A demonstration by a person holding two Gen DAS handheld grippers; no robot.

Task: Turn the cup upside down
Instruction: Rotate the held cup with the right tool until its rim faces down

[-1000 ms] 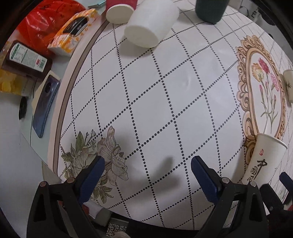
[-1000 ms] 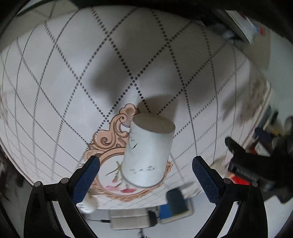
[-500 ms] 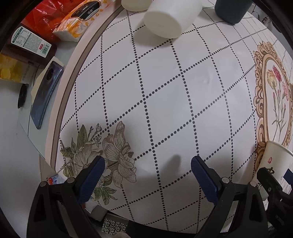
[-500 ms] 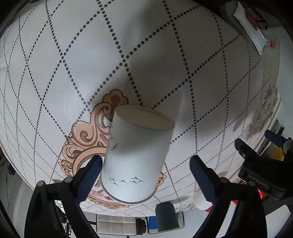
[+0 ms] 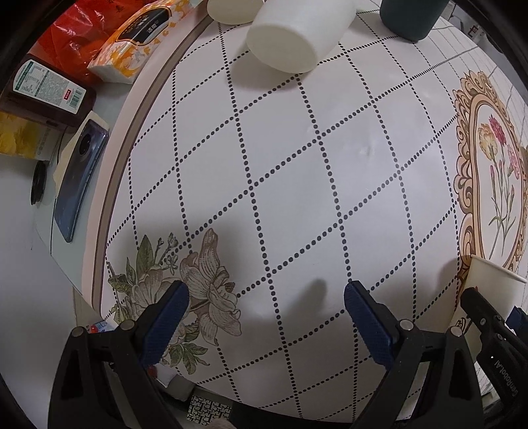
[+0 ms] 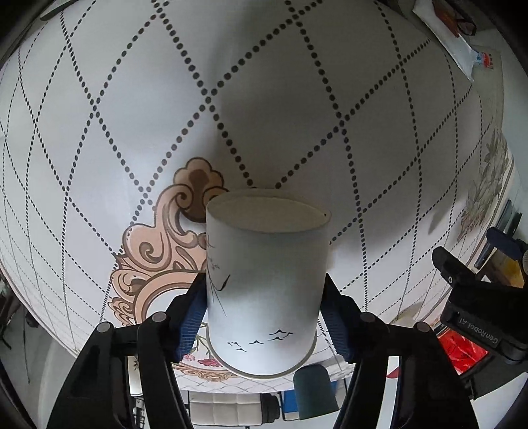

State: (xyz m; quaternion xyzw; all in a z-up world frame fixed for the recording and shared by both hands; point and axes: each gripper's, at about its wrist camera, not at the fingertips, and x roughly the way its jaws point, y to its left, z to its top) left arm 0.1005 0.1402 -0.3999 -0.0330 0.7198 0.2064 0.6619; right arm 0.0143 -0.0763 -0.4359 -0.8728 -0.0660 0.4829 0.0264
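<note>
A white paper cup (image 6: 264, 290) with small black bird marks sits between the blue pads of my right gripper (image 6: 265, 310). The pads press on both its sides. The right wrist view is turned over, so the cup's base edge lies toward the table and its wider rim toward the camera. The same cup (image 5: 488, 287) shows at the right edge of the left wrist view, with the right gripper's black body beside it. My left gripper (image 5: 265, 298) is open and empty above the tablecloth (image 5: 297, 165).
At the far side of the table stand a white cup (image 5: 297, 36), another pale cup (image 5: 234, 10) and a dark green cup (image 5: 412, 16). A tissue pack (image 5: 138, 43), a bottle (image 5: 46, 89) and a phone (image 5: 79, 178) lie left of the cloth.
The right gripper has come up to the paper cup and its pads have closed onto the cup's sides. The left gripper has drifted slightly and stays open.
</note>
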